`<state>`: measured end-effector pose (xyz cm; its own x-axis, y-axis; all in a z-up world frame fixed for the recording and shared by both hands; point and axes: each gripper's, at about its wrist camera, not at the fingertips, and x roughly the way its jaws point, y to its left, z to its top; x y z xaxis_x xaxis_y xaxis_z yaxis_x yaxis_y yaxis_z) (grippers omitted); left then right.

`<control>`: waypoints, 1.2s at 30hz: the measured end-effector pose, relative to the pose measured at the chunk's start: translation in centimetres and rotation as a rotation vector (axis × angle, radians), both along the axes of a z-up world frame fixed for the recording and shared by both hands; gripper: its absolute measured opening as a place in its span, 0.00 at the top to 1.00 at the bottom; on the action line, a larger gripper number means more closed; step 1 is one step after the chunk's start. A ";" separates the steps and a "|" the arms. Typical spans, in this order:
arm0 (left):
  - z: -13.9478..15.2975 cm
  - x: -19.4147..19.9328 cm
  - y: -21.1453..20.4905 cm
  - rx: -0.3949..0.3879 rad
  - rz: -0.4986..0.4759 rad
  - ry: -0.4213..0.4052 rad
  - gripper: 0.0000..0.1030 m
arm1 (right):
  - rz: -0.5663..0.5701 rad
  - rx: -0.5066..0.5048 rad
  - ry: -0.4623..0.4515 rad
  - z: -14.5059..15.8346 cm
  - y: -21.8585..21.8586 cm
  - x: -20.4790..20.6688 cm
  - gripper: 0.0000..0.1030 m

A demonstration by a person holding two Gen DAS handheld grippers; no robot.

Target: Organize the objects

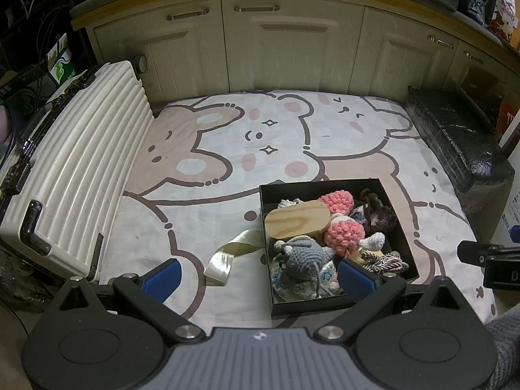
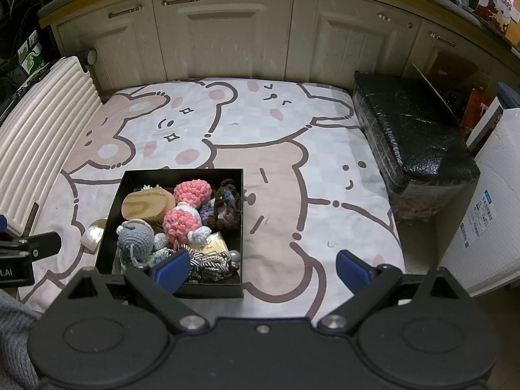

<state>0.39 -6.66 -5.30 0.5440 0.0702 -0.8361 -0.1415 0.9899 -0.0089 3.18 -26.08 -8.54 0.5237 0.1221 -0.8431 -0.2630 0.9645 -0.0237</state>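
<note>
A black open box (image 1: 401,227) (image 2: 110,211) sits on the cartoon-print mat. It holds a wooden oval block (image 1: 294,219) (image 2: 146,206), a pink crochet toy (image 1: 343,230) (image 2: 188,208), a grey crochet mouse (image 1: 304,253) (image 2: 136,235), a dark crochet piece (image 2: 224,208) and braided cord (image 1: 386,261) (image 2: 211,265). A cream ribbon (image 1: 227,253) (image 2: 94,234) lies on the mat left of the box. My left gripper (image 1: 260,276) is open and empty above the box's near left corner. My right gripper (image 2: 263,268) is open and empty, with its left finger over the box's near edge.
A cream ribbed suitcase (image 1: 78,175) (image 2: 35,130) lies along the mat's left side. A black wrapped box (image 1: 455,136) (image 2: 412,136) stands at the right. Cream cabinets (image 1: 286,48) line the back. A white foam box (image 2: 487,201) stands at the far right.
</note>
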 end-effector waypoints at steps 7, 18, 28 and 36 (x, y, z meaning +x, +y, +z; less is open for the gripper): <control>-0.1 0.0 0.0 -0.001 0.002 0.001 0.02 | 0.000 0.001 0.001 0.0 0.0 0.0 0.06; -0.1 0.0 0.0 0.000 0.005 0.001 0.02 | 0.000 0.001 0.002 0.0 0.1 0.0 0.06; -0.1 0.0 -0.1 0.000 0.008 0.001 0.02 | 0.000 0.002 0.002 0.0 0.0 0.0 0.06; -0.3 -0.1 0.0 -0.002 0.011 0.004 0.02 | 0.000 0.002 0.002 0.0 0.0 0.0 0.06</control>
